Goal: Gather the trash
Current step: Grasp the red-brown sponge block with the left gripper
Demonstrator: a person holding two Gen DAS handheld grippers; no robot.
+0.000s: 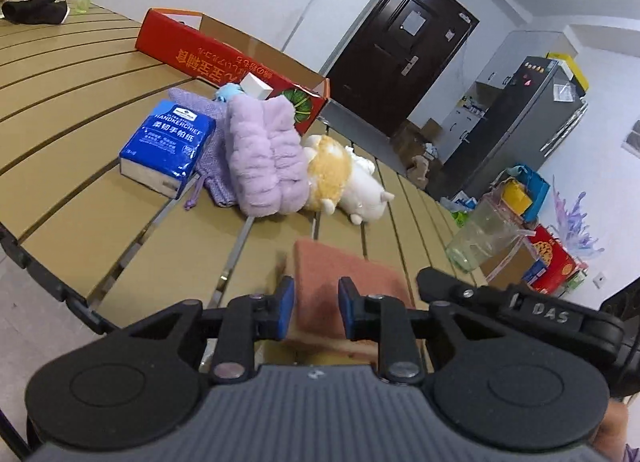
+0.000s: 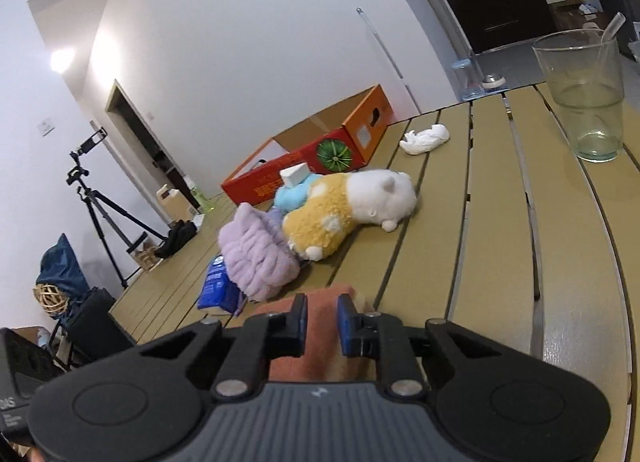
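A crumpled white tissue (image 2: pixel 424 139) lies on the slatted tan table (image 2: pixel 500 262), far ahead of my right gripper (image 2: pixel 322 320) and beyond the plush toy (image 2: pixel 360 201). The left wrist view does not show the tissue. A salmon-pink scouring sponge (image 1: pixel 340 270) lies flat at the table's near edge. My left gripper (image 1: pixel 316 308) hangs over it with its blue pads a narrow gap apart. The sponge (image 2: pixel 324 302) also shows through the narrow gap of my right gripper and spreads wider than the gap on both sides. Neither gripper squeezes anything.
A blue tissue pack (image 1: pixel 168 141), a fluffy purple bundle (image 1: pixel 264 157), a small white box (image 1: pixel 256 87) and an open red carton (image 1: pixel 224 57) crowd the middle of the table. A tall glass (image 2: pixel 584 101) with a straw stands at the far right edge. A tripod (image 2: pixel 100 201) stands on the floor to the left.
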